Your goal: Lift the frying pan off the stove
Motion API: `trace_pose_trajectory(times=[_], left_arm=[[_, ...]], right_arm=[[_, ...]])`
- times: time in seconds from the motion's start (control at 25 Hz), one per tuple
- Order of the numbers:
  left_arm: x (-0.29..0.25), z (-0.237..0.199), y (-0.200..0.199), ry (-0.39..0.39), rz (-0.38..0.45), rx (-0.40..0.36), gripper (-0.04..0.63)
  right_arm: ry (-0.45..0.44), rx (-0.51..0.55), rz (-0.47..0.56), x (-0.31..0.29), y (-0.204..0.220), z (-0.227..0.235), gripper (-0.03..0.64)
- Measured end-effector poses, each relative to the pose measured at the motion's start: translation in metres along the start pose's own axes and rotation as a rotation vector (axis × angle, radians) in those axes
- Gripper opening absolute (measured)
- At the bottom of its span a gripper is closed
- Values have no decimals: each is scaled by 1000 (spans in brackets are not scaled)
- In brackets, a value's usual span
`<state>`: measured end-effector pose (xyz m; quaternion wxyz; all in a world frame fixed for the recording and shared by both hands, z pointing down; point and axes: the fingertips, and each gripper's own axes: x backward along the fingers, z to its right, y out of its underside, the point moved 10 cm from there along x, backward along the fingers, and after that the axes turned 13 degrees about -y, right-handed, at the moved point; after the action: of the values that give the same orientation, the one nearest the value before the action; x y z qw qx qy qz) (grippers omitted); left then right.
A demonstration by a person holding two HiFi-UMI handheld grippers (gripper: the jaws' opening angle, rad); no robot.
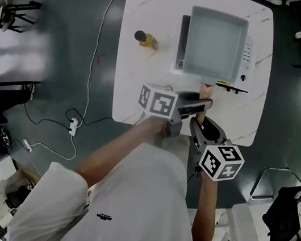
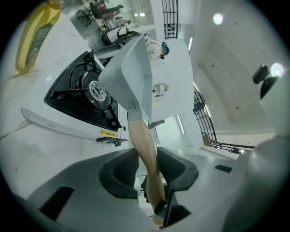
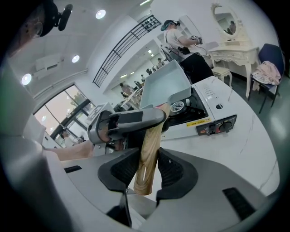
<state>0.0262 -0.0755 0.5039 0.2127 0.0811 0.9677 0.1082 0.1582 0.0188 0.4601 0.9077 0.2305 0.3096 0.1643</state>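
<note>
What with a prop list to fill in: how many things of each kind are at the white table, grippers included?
frying pan: 1
gas stove: 1
yellow bottle: 1
grippers: 2 (left gripper, right gripper, both clamped on the pan's wooden handle)
Total: 5

bright even overhead light, sharp focus, fisheye-warped dark corners
</note>
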Motion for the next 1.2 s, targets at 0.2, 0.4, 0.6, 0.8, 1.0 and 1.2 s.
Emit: trace_pose_trajectory(times=[0.2,0.4,0.6,0.8,1.0,1.2], left_arm=[[21,19,3,15,36,-21,124],[45,41,7,28,58,-62,124],[72,63,11,46,94,-112,124],[94,83,16,56,130,-160,123],[111,94,24,75,156,-172,124],[123,100,31,83,177,-180,124]], right_arm=[[-7,40,11,8,-2,-25,121],[-19,78,26,16,-1,-53,123],[-24,123,54,24,0,-84,123],[-25,183,67,32,1,-109,123],[-49,216,84,39,6,-126,126],[-60,239,90,42,10,-139,126]])
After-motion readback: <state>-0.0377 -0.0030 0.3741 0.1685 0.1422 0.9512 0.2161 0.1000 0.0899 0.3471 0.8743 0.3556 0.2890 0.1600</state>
